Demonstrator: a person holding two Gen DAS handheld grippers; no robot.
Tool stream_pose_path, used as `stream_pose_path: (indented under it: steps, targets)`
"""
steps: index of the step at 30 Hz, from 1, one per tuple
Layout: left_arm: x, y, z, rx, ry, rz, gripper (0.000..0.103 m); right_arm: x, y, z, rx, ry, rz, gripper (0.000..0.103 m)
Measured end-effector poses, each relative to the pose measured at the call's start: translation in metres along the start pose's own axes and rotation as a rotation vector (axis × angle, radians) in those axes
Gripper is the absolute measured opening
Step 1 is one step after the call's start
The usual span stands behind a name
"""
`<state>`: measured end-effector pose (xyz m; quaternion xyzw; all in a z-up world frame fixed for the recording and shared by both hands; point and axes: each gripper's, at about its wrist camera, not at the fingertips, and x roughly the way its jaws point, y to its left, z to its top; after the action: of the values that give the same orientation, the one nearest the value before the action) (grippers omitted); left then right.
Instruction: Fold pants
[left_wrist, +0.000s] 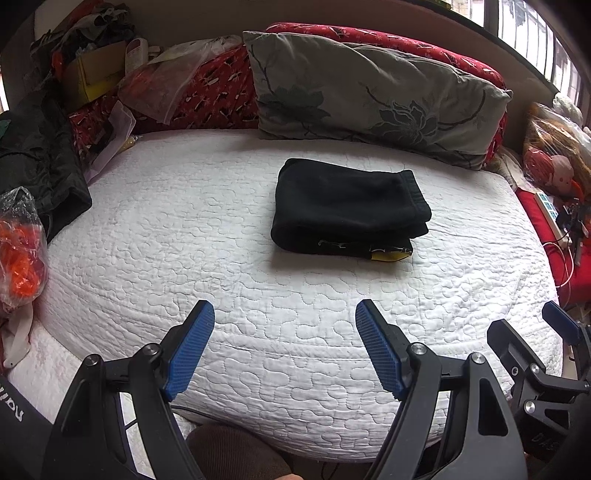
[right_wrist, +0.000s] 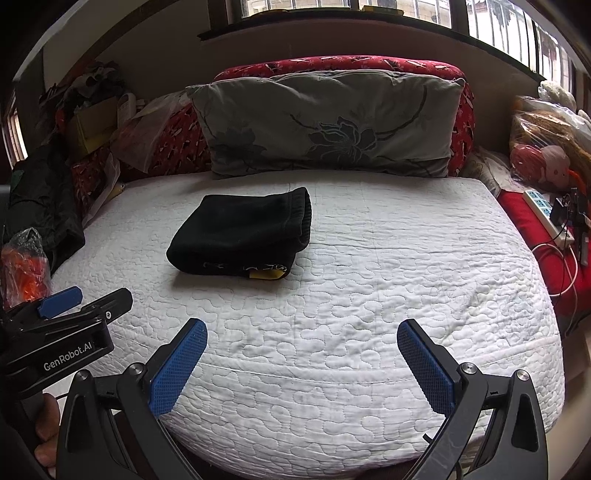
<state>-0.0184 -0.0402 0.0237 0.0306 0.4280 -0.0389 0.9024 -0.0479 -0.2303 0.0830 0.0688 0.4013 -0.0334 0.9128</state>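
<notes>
The black pants (left_wrist: 347, 210) lie folded into a compact stack on the white quilted bed (left_wrist: 184, 229), with a yellow label at the front edge. They also show in the right wrist view (right_wrist: 240, 232). My left gripper (left_wrist: 284, 314) is open and empty near the bed's front edge, well short of the pants. My right gripper (right_wrist: 302, 332) is open and empty too, near the front edge and to the right of the pants. The right gripper shows at the right edge of the left wrist view (left_wrist: 546, 339). The left gripper shows at the left edge of the right wrist view (right_wrist: 74, 302).
A grey flowered pillow (left_wrist: 369, 92) leans on red bedding (left_wrist: 388, 40) at the head. Bags, a box and dark clothes (left_wrist: 40, 162) crowd the left side. A power strip (right_wrist: 543, 210), cables and a plush toy (right_wrist: 554, 162) lie at the right. A window (right_wrist: 332, 5) is behind.
</notes>
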Motion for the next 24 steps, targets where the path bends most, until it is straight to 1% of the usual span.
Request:
stream_pose_path:
  steps: [14, 20, 24]
  targets:
    - [0.0, -0.002, 0.004, 0.004, -0.004, -0.023, 0.079, 0.004, 0.0, -0.003, 0.007, 0.015, -0.007, 0.103]
    - [-0.009, -0.005, 0.007, 0.011, -0.062, -0.014, 0.079, 0.006, -0.002, -0.004, 0.015, 0.022, -0.009, 0.103]
    - [-0.012, -0.008, 0.007, 0.028, -0.074, -0.004, 0.08, 0.007, -0.004, -0.004, 0.017, 0.023, -0.013, 0.103]
